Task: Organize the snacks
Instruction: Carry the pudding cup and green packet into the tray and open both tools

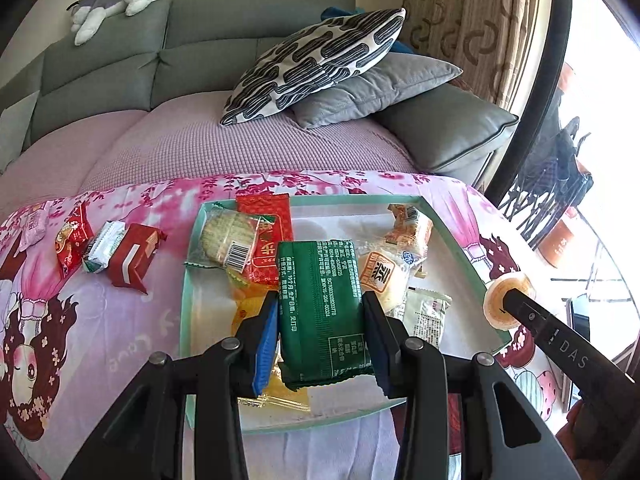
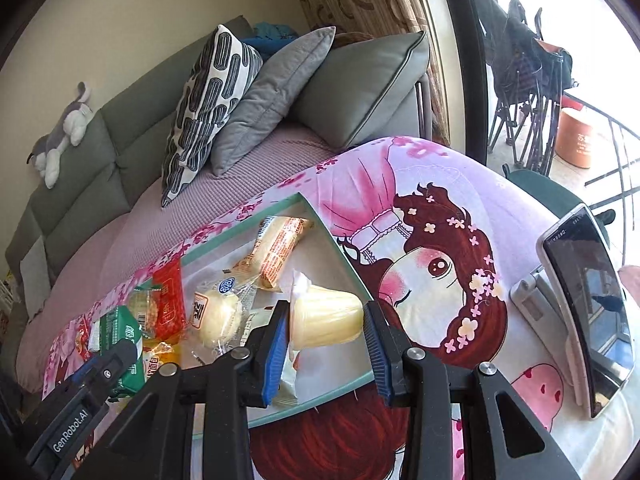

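Note:
My left gripper is shut on a green snack packet and holds it over the pale green tray. Several wrapped snacks lie in the tray, among them a round cracker pack, a red packet and a bun. My right gripper is shut on a yellow jelly cup, lying sideways over the tray's right edge. In the left wrist view the jelly cup shows at the right beyond the tray. The green packet appears at the lower left of the right wrist view.
Several snacks, such as a red packet and a green-white packet, lie on the pink printed cloth left of the tray. A phone on a stand stands at the right. A grey sofa with cushions runs behind the table.

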Demonstrator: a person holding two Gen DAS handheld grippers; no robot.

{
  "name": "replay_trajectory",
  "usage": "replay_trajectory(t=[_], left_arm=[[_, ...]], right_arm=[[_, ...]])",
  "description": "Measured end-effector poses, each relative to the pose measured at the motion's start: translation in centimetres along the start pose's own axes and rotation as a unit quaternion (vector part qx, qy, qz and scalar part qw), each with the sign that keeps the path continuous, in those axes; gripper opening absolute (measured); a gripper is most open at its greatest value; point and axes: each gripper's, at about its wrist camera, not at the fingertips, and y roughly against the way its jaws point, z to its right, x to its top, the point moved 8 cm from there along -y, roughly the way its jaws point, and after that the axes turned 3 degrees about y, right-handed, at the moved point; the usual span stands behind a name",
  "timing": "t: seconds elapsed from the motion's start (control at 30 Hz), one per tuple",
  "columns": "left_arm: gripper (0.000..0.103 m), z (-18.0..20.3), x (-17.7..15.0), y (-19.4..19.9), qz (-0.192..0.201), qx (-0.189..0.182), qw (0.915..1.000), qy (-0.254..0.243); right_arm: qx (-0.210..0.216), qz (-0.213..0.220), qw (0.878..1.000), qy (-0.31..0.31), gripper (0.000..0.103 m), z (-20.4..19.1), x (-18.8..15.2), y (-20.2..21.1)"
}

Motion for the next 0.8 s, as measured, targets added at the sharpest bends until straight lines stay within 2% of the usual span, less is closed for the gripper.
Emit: replay_trajectory(t=[0.1,0.27,0.8], left_arm=[[0.042,0.5,-0.3,-0.7,-0.006,-0.001,1.0,-0.006],[0.042,1.1,-0.7,-1.6,-0.017,-0.001,0.9997,-0.016],[0.042,1.8,-1.1,-3.7,-0.042,-0.003,0.9984,-0.038]], right_arm=[[-0.002,-0.009,1.0,0.004,0.039,0.0,-0.3,-0.8],[-0.028,-0.026,0.999,0.02,0.039,0.2,-1.0,-2.3],[-0.048,-0.048,0.997,0.033,0.04,0.6,-1.9,-4.0]])
